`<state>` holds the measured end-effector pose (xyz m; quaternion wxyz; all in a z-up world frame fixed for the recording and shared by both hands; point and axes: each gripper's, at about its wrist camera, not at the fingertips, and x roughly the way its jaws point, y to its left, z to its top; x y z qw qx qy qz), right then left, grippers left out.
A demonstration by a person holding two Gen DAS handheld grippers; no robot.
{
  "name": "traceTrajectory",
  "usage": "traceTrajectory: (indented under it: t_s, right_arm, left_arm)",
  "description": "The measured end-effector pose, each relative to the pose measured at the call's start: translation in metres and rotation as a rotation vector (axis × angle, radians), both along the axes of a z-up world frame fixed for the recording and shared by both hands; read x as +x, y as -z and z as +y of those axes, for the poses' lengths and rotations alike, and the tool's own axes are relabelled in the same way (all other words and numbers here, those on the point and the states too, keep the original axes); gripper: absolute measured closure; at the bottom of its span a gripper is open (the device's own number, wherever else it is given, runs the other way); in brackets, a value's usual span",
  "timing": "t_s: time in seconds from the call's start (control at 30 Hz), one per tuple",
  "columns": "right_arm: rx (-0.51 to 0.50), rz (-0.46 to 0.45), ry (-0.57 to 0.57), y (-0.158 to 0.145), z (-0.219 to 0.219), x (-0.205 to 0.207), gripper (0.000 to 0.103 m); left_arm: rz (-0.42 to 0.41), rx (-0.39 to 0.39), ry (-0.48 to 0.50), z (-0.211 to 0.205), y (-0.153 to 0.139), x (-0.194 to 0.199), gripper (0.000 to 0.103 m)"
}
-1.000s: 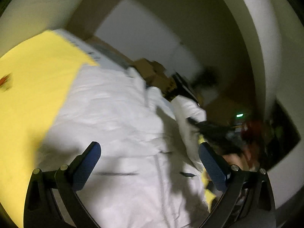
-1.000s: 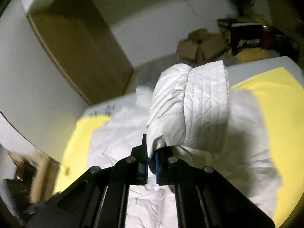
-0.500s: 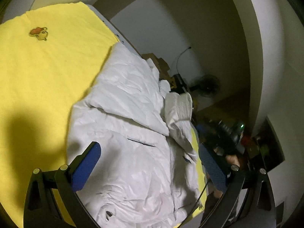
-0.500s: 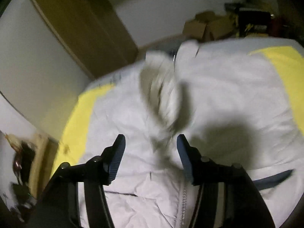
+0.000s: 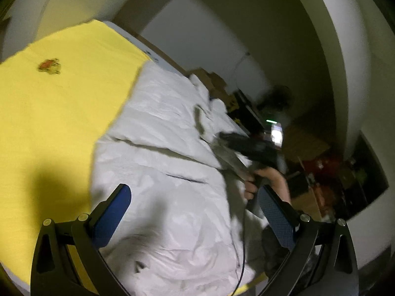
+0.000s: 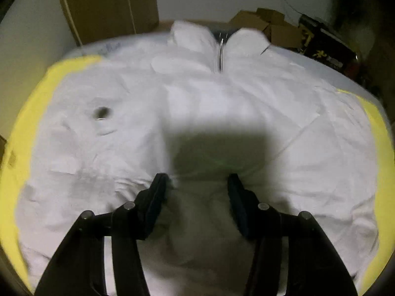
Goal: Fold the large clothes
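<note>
A large white padded jacket (image 5: 172,172) lies spread on a yellow bedsheet (image 5: 54,103). In the right wrist view the jacket (image 6: 222,113) lies front up, collar and zip (image 6: 220,54) at the far end. A sleeve is folded across its body in the left wrist view. My left gripper (image 5: 195,209) is open and empty above the jacket's lower part. My right gripper (image 6: 197,185) is open, fingertips low over the jacket's middle, holding nothing. The right gripper also shows in the left wrist view (image 5: 249,145), held by a hand.
Cardboard boxes (image 6: 266,24) and dark clutter (image 6: 325,49) stand beyond the bed's far end. A wooden door (image 6: 106,5) and white walls lie behind. A small cartoon print (image 5: 49,65) marks the sheet. More clutter (image 5: 321,172) sits beside the bed at right.
My right gripper was shut on a jacket sleeve, then opened and let it drop onto the jacket. It now sits lower over the jacket. The left gripper stayed open and shifted its view.
</note>
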<state>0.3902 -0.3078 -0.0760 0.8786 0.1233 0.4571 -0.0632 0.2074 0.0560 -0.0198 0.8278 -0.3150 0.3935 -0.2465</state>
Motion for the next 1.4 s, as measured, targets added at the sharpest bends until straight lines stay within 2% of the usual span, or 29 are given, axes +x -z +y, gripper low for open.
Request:
traceTrajectory:
  t_s: [0.03, 0.07, 0.1, 0.13, 0.17, 0.23, 0.27, 0.3, 0.37, 0.4, 0.47, 0.53, 0.57, 0.6, 0.67, 0.73, 0.87, 0.93, 1.03, 1.1, 1.17, 1.27, 1.4]
  right_arm:
    - [-0.009, -0.064, 0.009, -0.01, 0.001, -0.006, 0.049]
    - [-0.064, -0.078, 0.008, -0.012, 0.007, -0.004, 0.049]
    - [-0.105, -0.05, -0.013, -0.007, 0.011, 0.004, 0.047]
    - [-0.129, 0.037, -0.069, 0.01, 0.019, 0.016, 0.037]
    - [-0.118, 0.186, -0.147, 0.039, 0.026, 0.03, 0.035]
    - [-0.154, 0.152, -0.182, 0.038, 0.028, 0.018, 0.036]
    - [-0.117, 0.131, -0.181, 0.028, 0.024, 0.006, 0.037]
    - [-0.037, 0.08, -0.172, 0.012, 0.014, -0.015, 0.038]
    - [0.06, -0.028, -0.181, -0.019, -0.003, -0.057, 0.036]
    - [0.066, -0.085, -0.182, -0.037, -0.014, -0.088, 0.035]
    - [0.065, -0.153, -0.179, -0.057, -0.026, -0.138, 0.02]
    - [0.077, -0.201, -0.169, -0.071, -0.054, -0.198, 0.019]
    - [0.075, -0.203, -0.156, -0.068, -0.065, -0.201, 0.019]
    - [0.063, -0.202, -0.115, -0.066, -0.08, -0.224, 0.019]
    - [0.036, -0.182, -0.038, -0.061, -0.102, -0.252, 0.019]
    - [0.035, -0.146, 0.05, -0.05, -0.127, -0.289, 0.019]
    - [0.061, -0.097, 0.147, -0.032, -0.151, -0.325, 0.019]
    - [0.127, -0.068, 0.199, -0.022, -0.168, -0.341, 0.019]
    - [0.358, -0.046, 0.224, 0.0, -0.193, -0.354, 0.019]
    - [0.552, -0.027, 0.216, 0.023, -0.203, -0.357, 0.019]
    - [0.609, -0.006, 0.219, 0.04, -0.203, -0.35, 0.019]
    - [0.671, 0.029, 0.204, 0.058, -0.199, -0.337, 0.019]
    - [0.686, 0.06, 0.202, 0.074, -0.192, -0.318, 0.023]
  left_arm:
    - [0.006, -0.007, -0.007, 0.0, 0.0, 0.002, 0.0]
    - [0.02, -0.022, -0.005, -0.001, 0.002, 0.006, 0.0]
    - [0.037, -0.034, 0.004, -0.004, 0.002, 0.009, 0.001]
    - [0.048, -0.043, 0.014, -0.005, 0.001, 0.01, 0.001]
    - [0.05, -0.049, 0.018, -0.005, 0.0, 0.01, 0.001]
    - [0.032, -0.037, 0.014, 0.003, -0.004, 0.004, 0.001]
    - [0.021, -0.007, 0.004, 0.011, -0.007, -0.002, 0.001]
    - [0.027, 0.014, -0.005, 0.017, -0.007, -0.005, 0.0]
    - [0.077, 0.038, -0.019, 0.037, 0.001, -0.013, 0.0]
    - [0.1, 0.023, -0.016, 0.044, 0.006, -0.016, 0.0]
    - [0.178, -0.044, 0.011, 0.056, 0.024, -0.022, 0.0]
    - [0.246, -0.099, 0.06, 0.056, 0.042, -0.024, 0.0]
    - [0.282, -0.108, 0.087, 0.053, 0.052, -0.023, 0.0]
    - [0.313, -0.099, 0.114, 0.048, 0.061, -0.022, 0.0]
    - [0.363, -0.057, 0.143, 0.036, 0.076, -0.019, 0.0]
    - [0.393, -0.049, 0.169, 0.027, 0.085, -0.017, 0.001]
    - [0.43, -0.071, 0.208, 0.012, 0.099, -0.011, 0.001]
    - [0.438, -0.071, 0.215, 0.006, 0.104, -0.009, 0.001]
    - [0.433, -0.089, 0.219, 0.0, 0.108, -0.007, 0.001]
    - [0.431, -0.108, 0.223, -0.005, 0.112, -0.006, 0.001]
    - [0.433, -0.152, 0.226, -0.006, 0.114, -0.006, 0.001]
    - [0.433, -0.176, 0.227, -0.01, 0.114, -0.003, 0.001]
    - [0.443, -0.201, 0.225, -0.014, 0.115, 0.003, 0.001]
